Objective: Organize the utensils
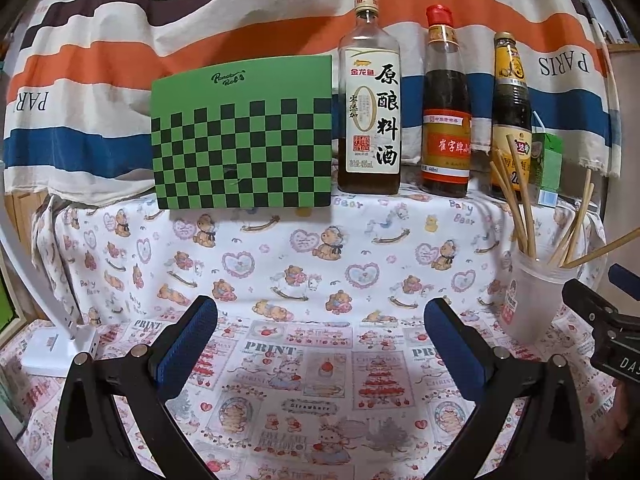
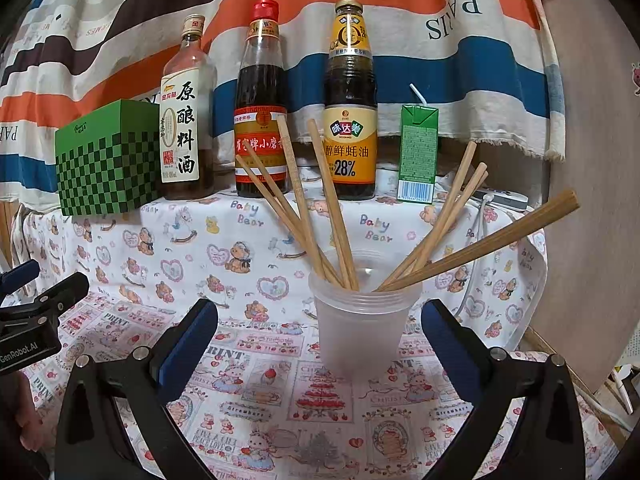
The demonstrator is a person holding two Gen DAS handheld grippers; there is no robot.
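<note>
Nearest to me, the right gripper [image 2: 320, 344] has its blue fingers [image 2: 188, 344] wide apart and holds nothing. The translucent plastic cup [image 2: 362, 328] stands just beyond it, about at 12 o'clock, between the lines of the two fingers but not touched by them. The left gripper [image 1: 320, 340] is also spread open and empty, above the printed tablecloth [image 1: 304, 376]; from its camera the cup sits at 2 o'clock.

All the wooden chopsticks [image 2: 336, 208] I can see stand in the cup and fan outward, some leaning to 11 o'clock and some to 2 o'clock. One long stick [image 2: 492, 240] leans very low to the right.

I judge the sticks light, stiff and a little smooth, so a grip at the middle of the shaft is best. The cup looks light and may tip easily; better to hold it at the wall under the rim.

Further back stand three sauce bottles [image 2: 350, 120], a green checkered box [image 2: 104, 168] and a small green carton [image 2: 418, 152].
</note>
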